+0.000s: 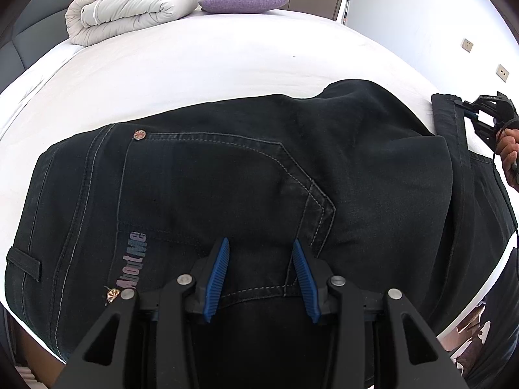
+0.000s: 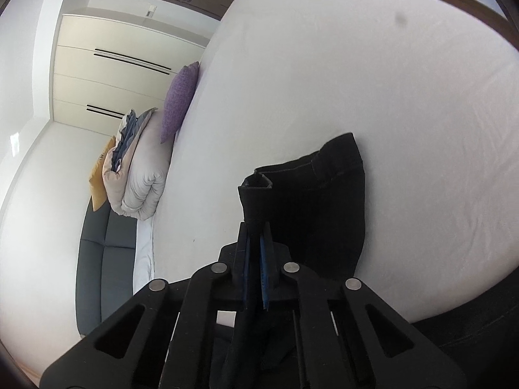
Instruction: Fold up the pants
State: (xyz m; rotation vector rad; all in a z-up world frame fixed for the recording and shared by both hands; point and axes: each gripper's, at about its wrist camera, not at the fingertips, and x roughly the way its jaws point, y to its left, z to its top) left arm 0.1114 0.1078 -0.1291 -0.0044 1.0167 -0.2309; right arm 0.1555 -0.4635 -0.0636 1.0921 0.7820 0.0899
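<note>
One pair of black denim pants (image 1: pixel 246 175) lies across the near part of a white bed sheet (image 1: pixel 211 58), its back pocket with grey stitching and a pale printed logo facing up. In the left wrist view the left gripper (image 1: pixel 261 249) hangs over that pocket at six o'clock, its blue ribbed pads (image 1: pixel 220 269) spread apart with only flat cloth beneath them; whether the tips touch the fabric cannot be told. At three o'clock in that view the right gripper (image 1: pixel 467 110), held in a person's hand (image 1: pixel 509 152), sits at the far end of the pants. In the right wrist view the right gripper (image 2: pixel 256 227) has its fingers pressed together, pinching a fold of the black hem that stands up at twelve o'clock from them. Farther out on the bed, at eleven o'clock in the left view, rest a rolled beige quilt (image 1: pixel 129 9) and a purple textured cushion (image 1: pixel 243 1). A dark grey padded headboard (image 1: pixel 19 45) shows at ten o'clock.
</note>
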